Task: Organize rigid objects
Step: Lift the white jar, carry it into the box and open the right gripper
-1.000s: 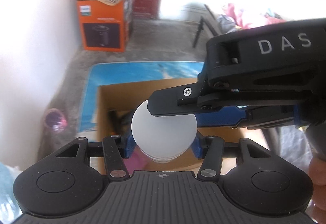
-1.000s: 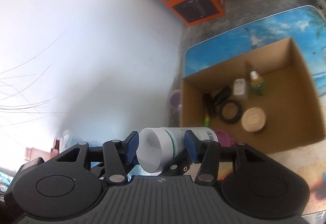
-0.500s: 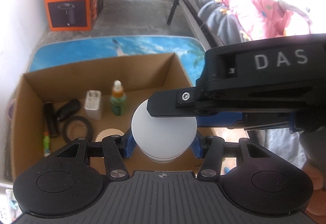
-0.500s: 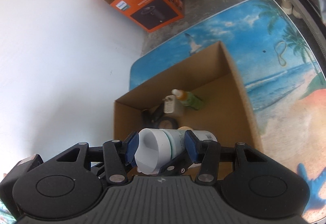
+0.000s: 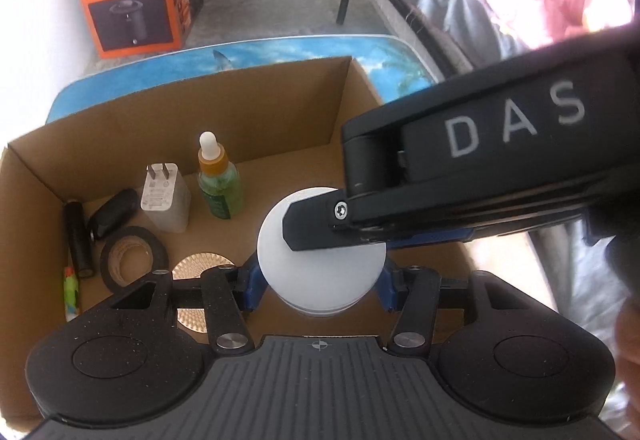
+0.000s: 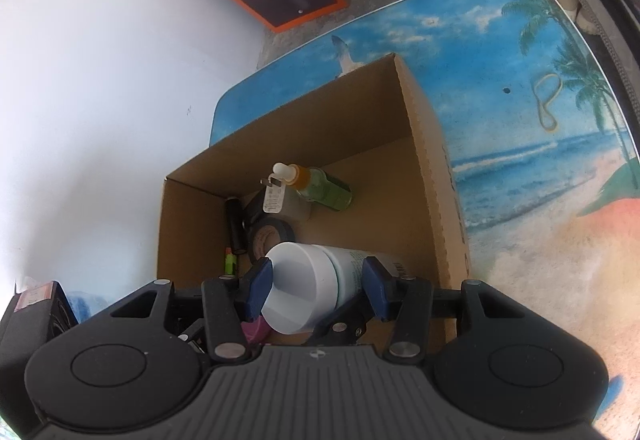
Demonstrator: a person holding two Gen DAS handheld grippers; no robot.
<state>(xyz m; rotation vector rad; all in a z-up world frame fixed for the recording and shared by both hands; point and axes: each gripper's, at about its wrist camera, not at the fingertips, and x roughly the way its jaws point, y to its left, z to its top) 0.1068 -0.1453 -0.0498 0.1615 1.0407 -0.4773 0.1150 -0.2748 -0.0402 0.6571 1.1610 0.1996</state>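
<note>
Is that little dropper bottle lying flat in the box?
No, the dropper bottle stands upright on the floor of the box, beside the charger.

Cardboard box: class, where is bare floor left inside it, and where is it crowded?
Bare: the cardboard box floor from the dropper bottle across to the right wall. Crowded: the left side, holding the charger, tape roll and black cylinder.

Left gripper (image 5: 322,280) and right gripper (image 6: 318,290), both angled downward, fingers clamped.
</note>
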